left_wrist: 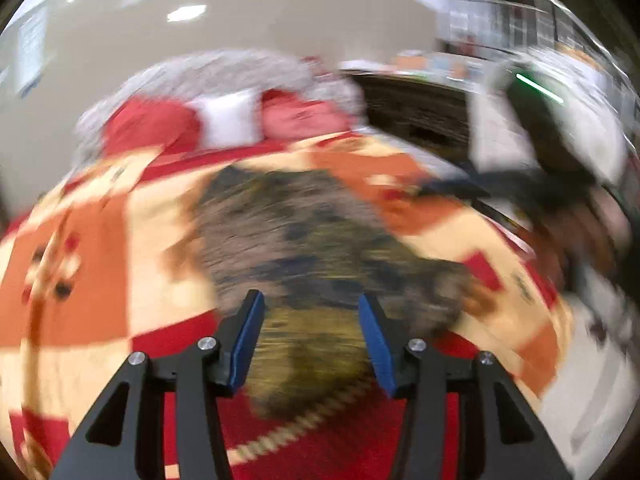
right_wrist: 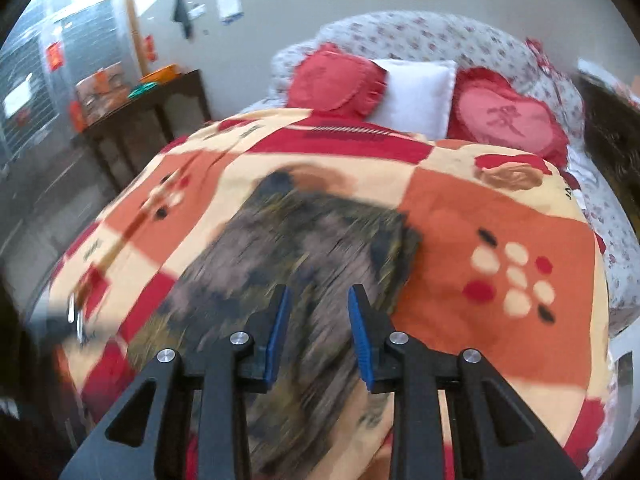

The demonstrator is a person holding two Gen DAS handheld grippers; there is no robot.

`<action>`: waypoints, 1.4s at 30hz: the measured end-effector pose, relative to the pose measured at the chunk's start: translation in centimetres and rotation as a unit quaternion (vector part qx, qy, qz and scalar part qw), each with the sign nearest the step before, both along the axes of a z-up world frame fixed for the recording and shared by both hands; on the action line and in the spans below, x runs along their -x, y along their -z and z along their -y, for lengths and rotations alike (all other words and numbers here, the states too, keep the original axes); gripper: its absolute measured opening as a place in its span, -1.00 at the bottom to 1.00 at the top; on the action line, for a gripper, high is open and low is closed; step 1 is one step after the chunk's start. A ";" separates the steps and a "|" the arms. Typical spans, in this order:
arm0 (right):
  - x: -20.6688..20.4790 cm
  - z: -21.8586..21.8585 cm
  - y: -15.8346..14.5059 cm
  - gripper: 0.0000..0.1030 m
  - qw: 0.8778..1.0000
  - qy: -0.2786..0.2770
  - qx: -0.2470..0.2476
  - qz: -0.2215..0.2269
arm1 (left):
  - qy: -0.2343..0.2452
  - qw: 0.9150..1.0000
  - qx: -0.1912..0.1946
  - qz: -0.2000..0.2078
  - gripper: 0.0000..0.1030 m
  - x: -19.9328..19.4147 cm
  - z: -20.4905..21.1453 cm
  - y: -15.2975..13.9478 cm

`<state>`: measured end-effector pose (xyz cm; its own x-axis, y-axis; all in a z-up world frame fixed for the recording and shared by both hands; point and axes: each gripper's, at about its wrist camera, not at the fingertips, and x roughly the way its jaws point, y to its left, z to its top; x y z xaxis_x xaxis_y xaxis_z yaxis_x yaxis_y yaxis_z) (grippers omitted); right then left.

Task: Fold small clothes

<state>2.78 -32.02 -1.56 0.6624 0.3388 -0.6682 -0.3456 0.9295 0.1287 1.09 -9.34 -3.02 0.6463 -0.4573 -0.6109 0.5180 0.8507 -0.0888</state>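
- The left gripper point(left_wrist: 310, 312) hangs over the bed with its jaws apart; nothing is between the blue pads point(left_wrist: 250, 344), only the cloth lying below them.
- The right gripper point(right_wrist: 318, 304) is likewise parted, its blue pads point(right_wrist: 278, 340) free of the fabric beneath, so neither tool grips anything.
- The task's thing, a small garment point(right_wrist: 304, 264) in a dark brown, grey and olive mottled print, lies spread on the quilt point(right_wrist: 500, 216) in the middle of the bed, directly ahead of both grippers.
- In the right wrist view the garment reaches from the jaws toward 12 o'clock, with its far corner at about 1 o'clock; motion blur hides its folds and edges.
- In the left wrist view the garment point(left_wrist: 320, 236) also runs toward 12 o'clock, and the other handheld tool point(left_wrist: 560, 132) shows blurred at 2 o'clock, with part of the person's hand just below it.
- The quilt is a patchwork of orange, cream and red squares, one orange patch with cream and red dots at 3 o'clock in the right wrist view.
- At the head of the bed, toward 12 o'clock, a white pillow point(right_wrist: 416, 92) sits between a red cushion point(right_wrist: 336, 80) and a red heart-shaped cushion point(right_wrist: 508, 116), all against a flowered headboard point(right_wrist: 432, 34).
- A dark side table point(right_wrist: 136, 120) with orange and green things on it stands at 10 o'clock.
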 end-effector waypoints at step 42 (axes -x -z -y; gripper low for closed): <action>-15.0 1.3 9.6 -0.30 0.959 0.257 -0.078 -0.088 | -0.095 0.990 -0.028 -0.101 -0.77 -23.0 8.4 4.3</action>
